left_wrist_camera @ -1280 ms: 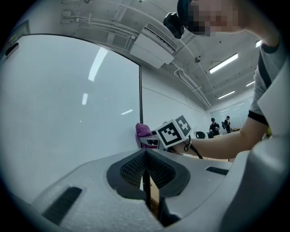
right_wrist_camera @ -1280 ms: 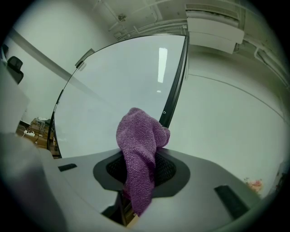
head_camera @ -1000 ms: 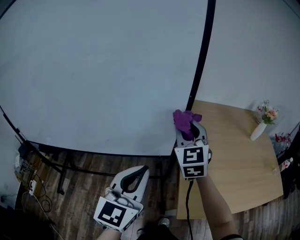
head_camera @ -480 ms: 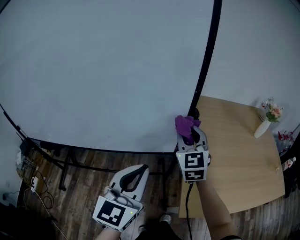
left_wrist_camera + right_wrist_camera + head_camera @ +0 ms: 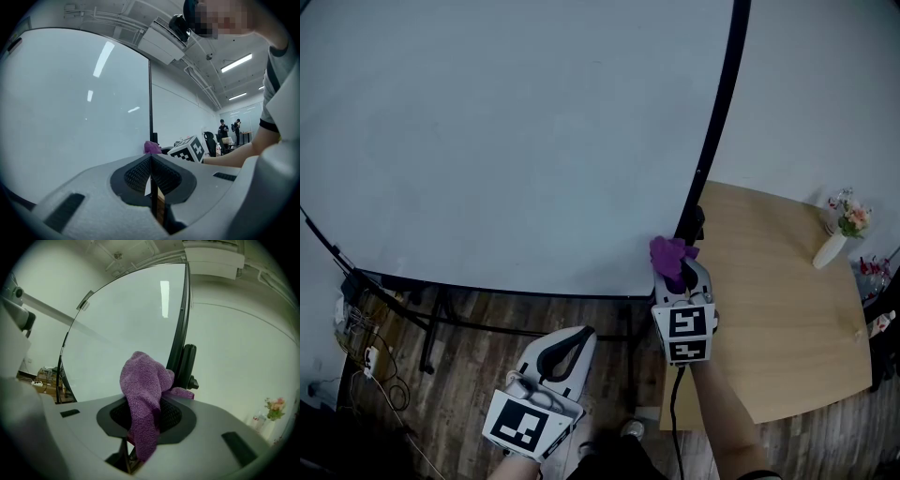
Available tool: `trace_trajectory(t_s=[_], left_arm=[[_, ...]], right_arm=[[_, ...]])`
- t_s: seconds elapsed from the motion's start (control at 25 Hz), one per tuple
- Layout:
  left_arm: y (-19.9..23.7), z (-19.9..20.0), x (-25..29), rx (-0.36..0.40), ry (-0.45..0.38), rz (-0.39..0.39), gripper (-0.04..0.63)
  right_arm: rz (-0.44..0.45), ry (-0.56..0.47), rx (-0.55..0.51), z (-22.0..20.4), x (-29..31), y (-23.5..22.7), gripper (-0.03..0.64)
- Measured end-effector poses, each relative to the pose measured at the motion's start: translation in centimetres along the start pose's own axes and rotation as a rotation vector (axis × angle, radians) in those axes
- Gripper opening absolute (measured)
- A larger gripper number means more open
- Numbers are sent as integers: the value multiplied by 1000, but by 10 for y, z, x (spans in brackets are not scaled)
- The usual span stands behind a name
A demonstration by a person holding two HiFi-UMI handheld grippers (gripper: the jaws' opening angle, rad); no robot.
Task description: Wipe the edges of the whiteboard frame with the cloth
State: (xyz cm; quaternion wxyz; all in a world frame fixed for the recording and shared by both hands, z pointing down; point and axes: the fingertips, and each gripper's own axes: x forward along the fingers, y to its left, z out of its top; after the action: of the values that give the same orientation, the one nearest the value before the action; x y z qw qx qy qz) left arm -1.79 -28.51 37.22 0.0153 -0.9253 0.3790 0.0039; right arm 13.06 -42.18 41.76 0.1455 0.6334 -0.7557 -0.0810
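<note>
The cloth [image 5: 671, 253] is a purple, nubby bunch, pinched between the closed jaws of the right gripper [image 5: 680, 272]; it sits centre-right in the head view, just beside the thin black frame [image 5: 717, 122] at the lower right corner of the smooth, pale whiteboard [image 5: 506, 141]; the right forearm rises from the bottom edge; the left gripper [image 5: 572, 339] hangs lower left, jaws pressed together on nothing.

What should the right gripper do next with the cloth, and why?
Probably press the purple cloth against the black frame edge and slide upward along it. The right gripper is shut on the cloth beside that edge's lower end, and most of the edge lies above; contact cannot be told.
</note>
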Motion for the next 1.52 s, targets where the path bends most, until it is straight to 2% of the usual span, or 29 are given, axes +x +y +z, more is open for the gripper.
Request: trace_trajectory(t_s=[0.28, 1.52], left_arm=[[3, -7, -1, -1, 27, 20, 17], [11, -22, -2, -18, 51, 59, 17]], right_arm=[[23, 39, 15, -25, 4, 7, 106], [65, 220, 135, -102, 17, 27, 104]])
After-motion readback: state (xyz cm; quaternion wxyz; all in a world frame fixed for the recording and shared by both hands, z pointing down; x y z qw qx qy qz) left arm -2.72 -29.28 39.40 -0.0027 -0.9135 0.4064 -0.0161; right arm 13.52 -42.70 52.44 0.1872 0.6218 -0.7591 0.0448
